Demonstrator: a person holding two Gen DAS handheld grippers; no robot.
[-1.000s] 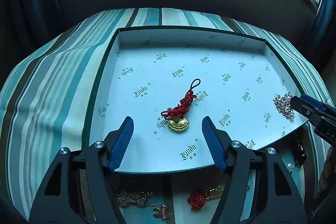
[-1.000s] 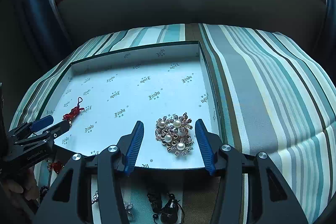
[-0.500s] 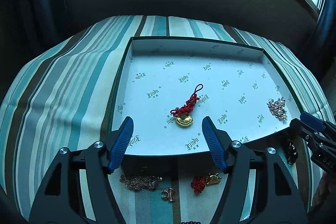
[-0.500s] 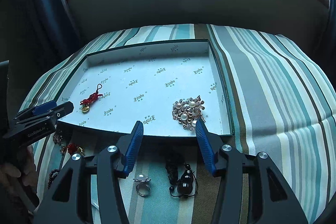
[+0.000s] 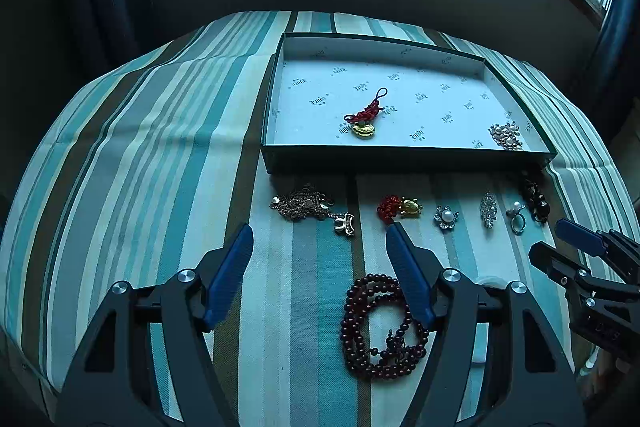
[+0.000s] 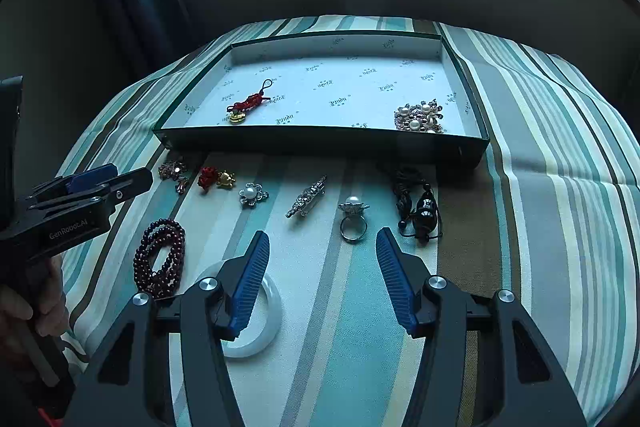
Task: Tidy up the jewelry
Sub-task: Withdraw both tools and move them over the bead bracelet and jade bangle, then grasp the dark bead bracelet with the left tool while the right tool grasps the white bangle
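A shallow green tray (image 5: 400, 157) (image 6: 320, 143) with white printed lining holds a red knot charm with a gold piece (image 5: 366, 119) (image 6: 246, 105) and a pearl cluster brooch (image 5: 506, 135) (image 6: 420, 117). On the striped cloth in front lie a bronze chain (image 5: 304, 207), a red and gold charm (image 5: 400, 207) (image 6: 216, 179), a pearl flower (image 5: 446, 217) (image 6: 253, 194), a crystal brooch (image 6: 306, 202), a pearl ring (image 6: 353, 219), a black bead pendant (image 6: 424, 211), a dark red bead bracelet (image 5: 380, 327) (image 6: 160, 259) and a white bangle (image 6: 260, 319). My left gripper (image 5: 320, 267) and right gripper (image 6: 322, 275) are open, empty, held above the cloth.
The striped cloth (image 5: 140, 167) covers a table with its far edge near a dark wall under windows. The left gripper also shows at the left of the right wrist view (image 6: 92, 187); the right gripper shows at the right of the left wrist view (image 5: 572, 247).
Both grippers have pulled back from the tray toward me. The charm and the pearl brooch stay in the tray. The loose jewelry on the cloth has come into view.
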